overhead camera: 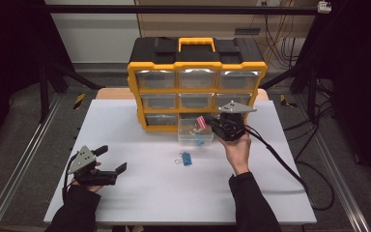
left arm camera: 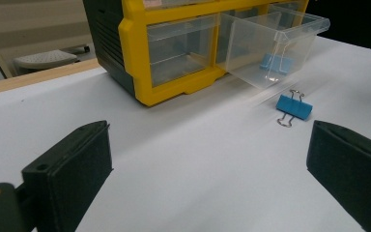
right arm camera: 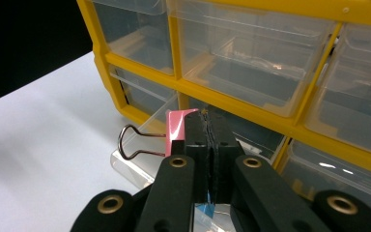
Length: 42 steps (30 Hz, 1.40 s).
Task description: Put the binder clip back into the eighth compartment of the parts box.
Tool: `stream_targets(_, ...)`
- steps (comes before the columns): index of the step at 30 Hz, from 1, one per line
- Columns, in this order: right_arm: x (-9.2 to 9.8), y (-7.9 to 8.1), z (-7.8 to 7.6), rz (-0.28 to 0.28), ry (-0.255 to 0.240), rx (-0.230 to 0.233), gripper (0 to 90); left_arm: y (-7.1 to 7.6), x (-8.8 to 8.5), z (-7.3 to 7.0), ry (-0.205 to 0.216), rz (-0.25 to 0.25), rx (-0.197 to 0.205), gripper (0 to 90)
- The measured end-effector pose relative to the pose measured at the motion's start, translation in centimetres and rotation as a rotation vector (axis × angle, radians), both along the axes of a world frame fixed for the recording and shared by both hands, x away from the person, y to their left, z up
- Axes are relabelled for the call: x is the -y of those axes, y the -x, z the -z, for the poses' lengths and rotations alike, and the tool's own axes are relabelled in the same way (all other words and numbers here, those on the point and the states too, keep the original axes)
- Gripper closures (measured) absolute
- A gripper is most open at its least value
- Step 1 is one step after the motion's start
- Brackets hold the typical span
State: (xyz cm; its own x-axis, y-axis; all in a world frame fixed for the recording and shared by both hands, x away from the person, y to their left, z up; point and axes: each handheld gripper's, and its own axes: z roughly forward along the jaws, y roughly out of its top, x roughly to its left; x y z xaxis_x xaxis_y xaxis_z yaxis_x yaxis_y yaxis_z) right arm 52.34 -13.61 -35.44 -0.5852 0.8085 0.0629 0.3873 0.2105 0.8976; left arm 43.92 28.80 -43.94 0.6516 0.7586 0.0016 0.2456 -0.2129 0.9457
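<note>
- Pink binder clip (right arm camera: 176,131) is clamped between the closed jaws of the right gripper (right arm camera: 207,128), held above the pulled-out clear drawer (overhead camera: 195,131).
- That drawer sticks out of the bottom row of the yellow organizer (overhead camera: 196,63) and holds a blue clip (left arm camera: 270,62).
- Another blue binder clip (overhead camera: 186,159) lies on the white table (overhead camera: 140,193), just in front of the drawer.
- Left gripper (overhead camera: 110,159) rests near the table's left edge, jaws wide apart and gripping nothing.

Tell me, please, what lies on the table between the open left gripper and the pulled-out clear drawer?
A blue binder clip lies between the left gripper and the drawer, as the left gripper view shows; otherwise bare white tabletop.
</note>
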Motion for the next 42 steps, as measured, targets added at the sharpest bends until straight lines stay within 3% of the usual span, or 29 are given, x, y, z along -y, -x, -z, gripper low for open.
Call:
stream_targets(22, -1.3, -2.4, 2.1, 0.03, -0.001, -0.072, 89.1, 0.0, 0.0, 0.0, -0.001, 0.001, 0.0, 1.3)
stream_targets(42, -2.6, -3.2, 4.1, 0.038, 0.02, -0.123, 89.0, 0.0, 0.0, 0.0, -0.001, 0.001, 0.0, 1.3)
